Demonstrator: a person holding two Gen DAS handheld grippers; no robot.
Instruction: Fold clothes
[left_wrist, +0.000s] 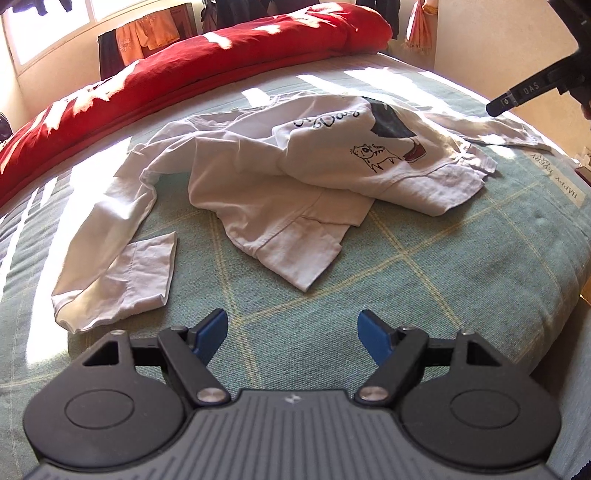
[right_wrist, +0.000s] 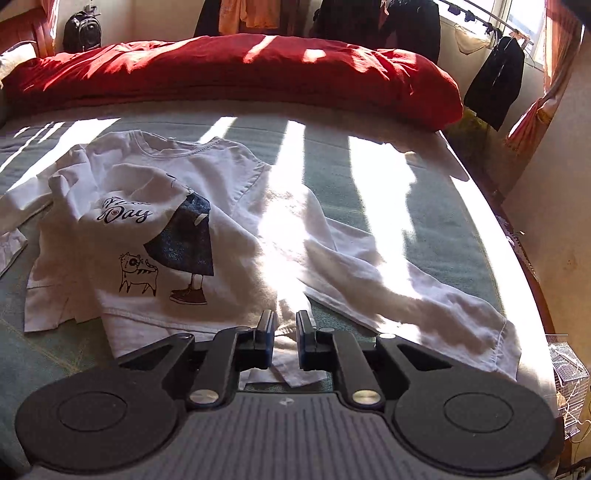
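The white long-sleeve shirt (right_wrist: 207, 206) is lying crumpled on the green bedspread (left_wrist: 424, 266), printed side up, with the hem half flopped over itself and nothing squared off, so it's not folded as it lies. Its long axis runs roughly across the bed, one sleeve trailing out each way.

The right claw (right_wrist: 286, 332) is way nearer: it's right at the hem edge, jaws narrowed to a slim gap with white cloth showing in and under that gap. Can't tell if it's actually pinching the fabric or just sitting over it. The left claw (left_wrist: 291, 332) is spread wide, holding nothing, over bare bedspread with the shirt just ahead and its left sleeve cuff (left_wrist: 122, 280) off to the front-left.

The left view shows that doubled-back cuff and the flipped lower hem; the right view shows the neckline (right_wrist: 166, 147) and the other sleeve (right_wrist: 424, 306) stretched toward the bed's edge. The red duvet (right_wrist: 236, 70) sits bunched along the far side.
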